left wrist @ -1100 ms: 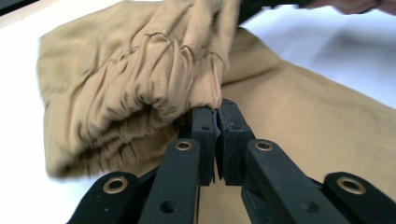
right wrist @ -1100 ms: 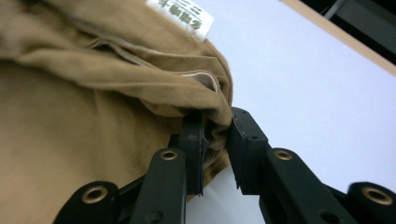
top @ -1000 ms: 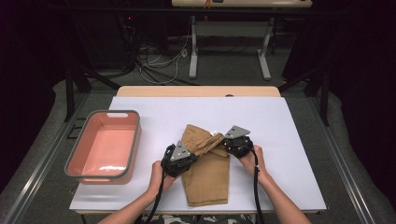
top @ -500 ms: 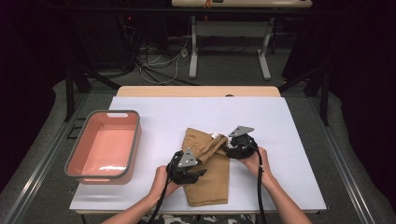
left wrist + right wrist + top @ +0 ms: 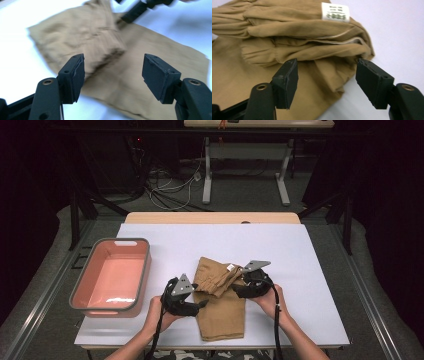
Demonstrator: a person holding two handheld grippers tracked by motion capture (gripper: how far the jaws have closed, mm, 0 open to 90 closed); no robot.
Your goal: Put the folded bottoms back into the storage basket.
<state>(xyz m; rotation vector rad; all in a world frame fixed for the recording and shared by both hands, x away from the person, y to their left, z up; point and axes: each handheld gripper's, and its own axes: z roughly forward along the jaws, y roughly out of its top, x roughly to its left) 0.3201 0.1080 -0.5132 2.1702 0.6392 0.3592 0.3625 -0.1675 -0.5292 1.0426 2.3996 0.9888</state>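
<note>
The tan shorts [image 5: 220,300] lie on the white table [image 5: 310,270] a little right of the pink tray [image 5: 111,276], with their long axis running near to far. The far end, the waistband with its white label [image 5: 335,11], is folded over toward the near side, so a thicker doubled band sits across the far half and a single flat layer reaches to the near edge. The left gripper [image 5: 200,305] sits just off the left edge of the cloth, about halfway along its length; its jaws have just been opening and now stand apart, with nothing pinched between them and the folded edge a little beyond. The right gripper [image 5: 239,287] is at the right end of the folded band, its jaws likewise just opened and apart, the band's edge lying close in front of them but not pressed. Both tools flank the garment across its short axis, about equally near it. A further fold would likely run along the long axis, each gripper taking an end on its own side.
</note>
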